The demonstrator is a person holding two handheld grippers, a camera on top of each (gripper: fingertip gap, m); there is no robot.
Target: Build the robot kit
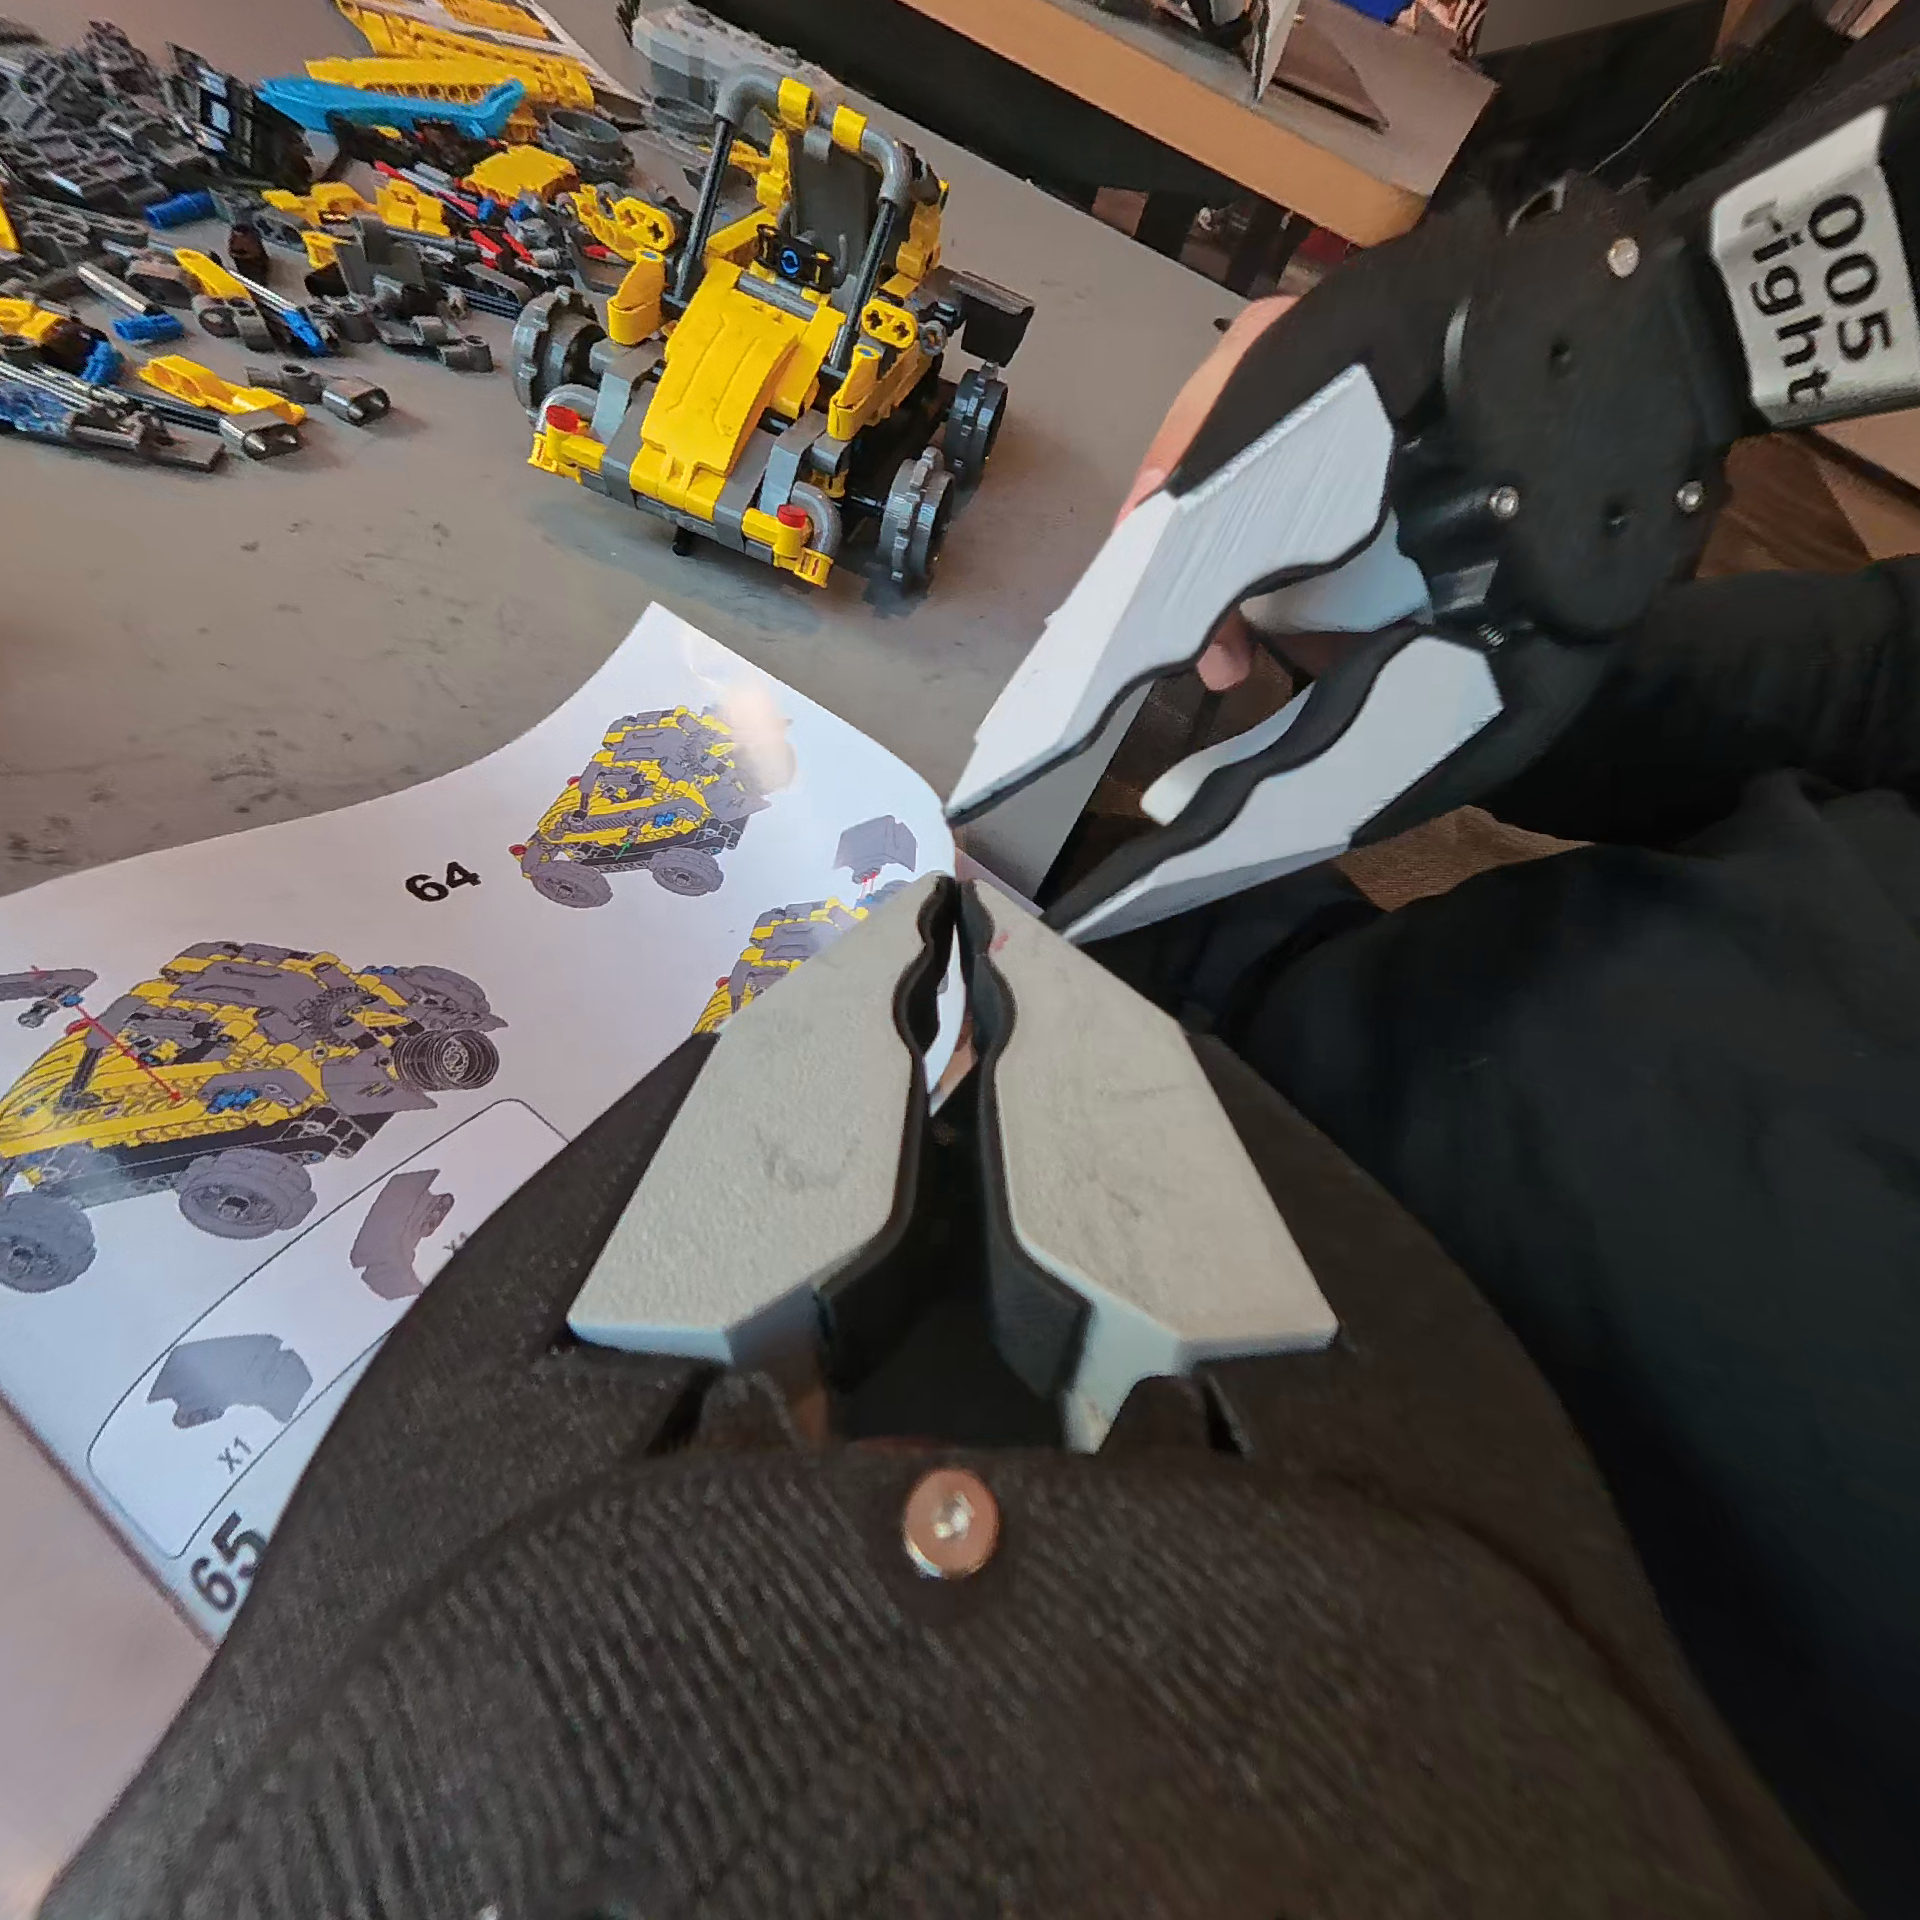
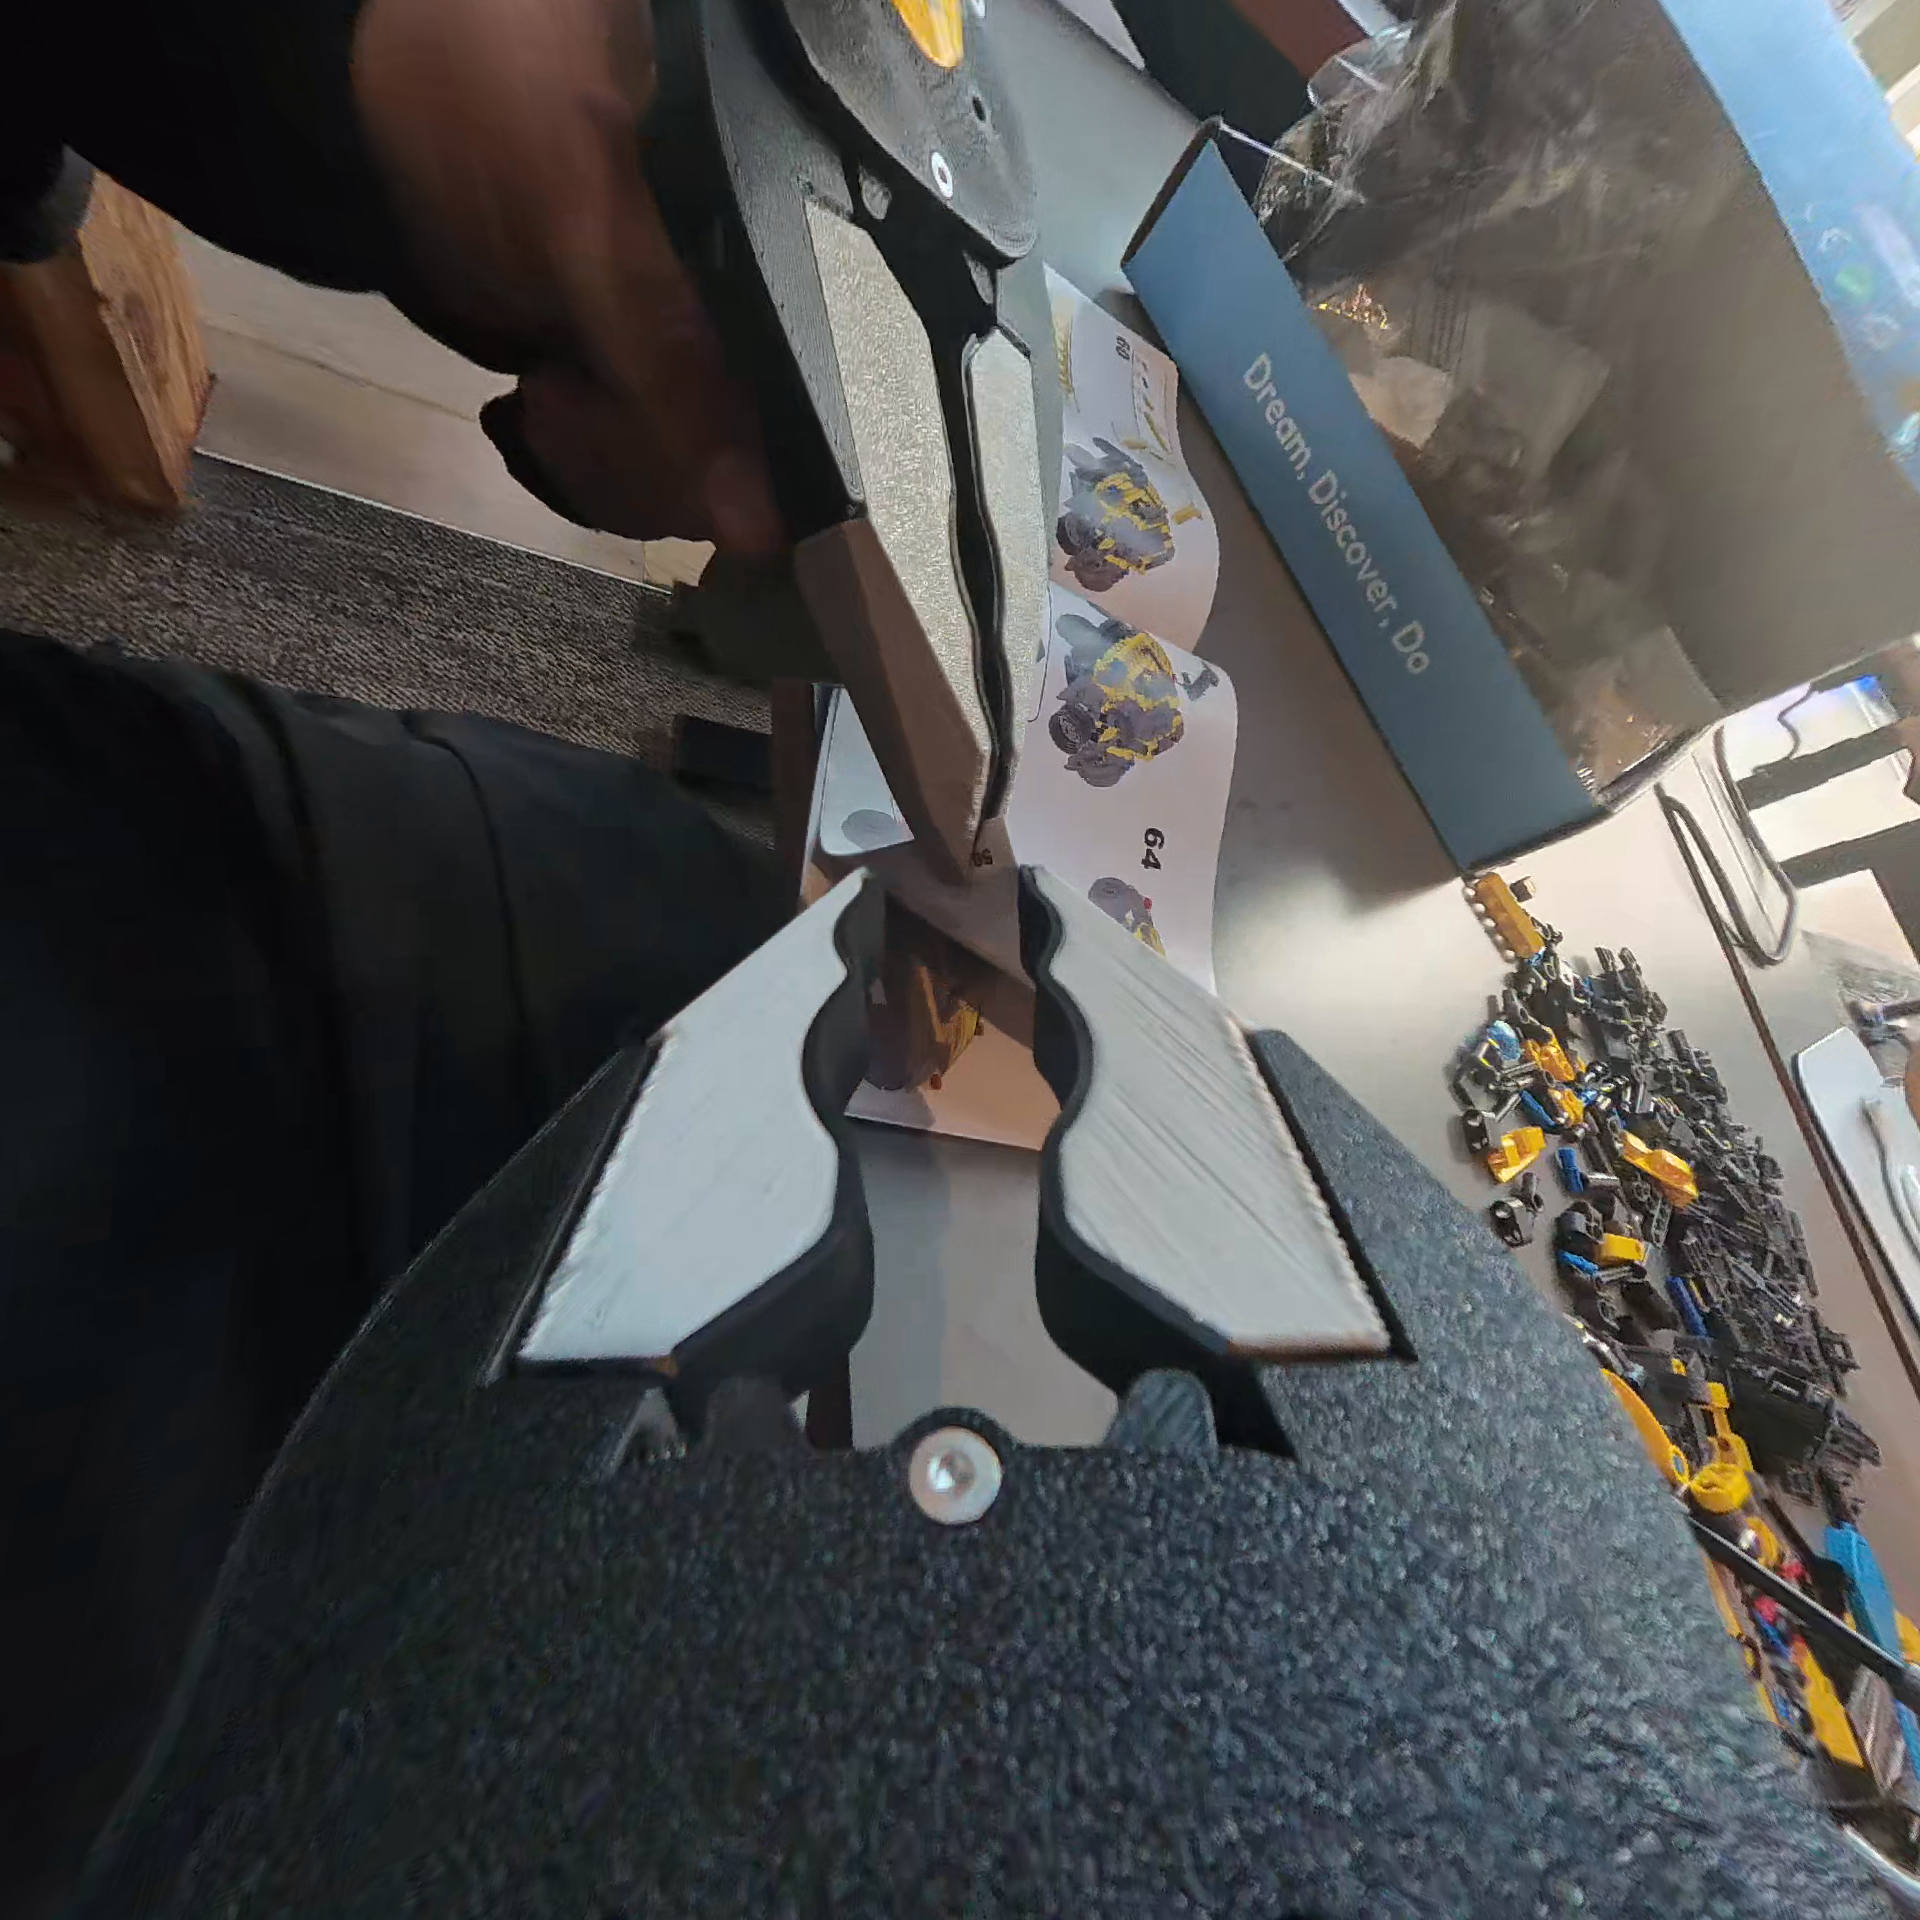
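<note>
An open instruction booklet [image 1: 582,831] lies on the grey table [image 1: 312,623], its right page curling upward. My left gripper [image 1: 958,896], with grey fingers, is shut on the edge of that page. It also shows in the right wrist view [image 2: 979,847], coming from above and pinching the page [image 2: 1132,675]. My right gripper [image 2: 945,883], with white fingers, is open, and the lifted page corner [image 2: 956,1039] lies between its fingers. In the left wrist view the right gripper [image 1: 1013,868] sits just right of my left fingertips.
A yellow and grey brick-built vehicle [image 1: 748,364] stands behind the booklet. Several loose yellow, black and blue parts [image 1: 208,260] lie at the far left, also in the right wrist view [image 2: 1662,1195]. A blue box [image 2: 1351,520] holding plastic bags stands near the booklet. A person's dark-clothed lap [image 1: 1558,1143] is beside the table edge. Only a small space, under 4 cm, lies between the two pairs of fingers.
</note>
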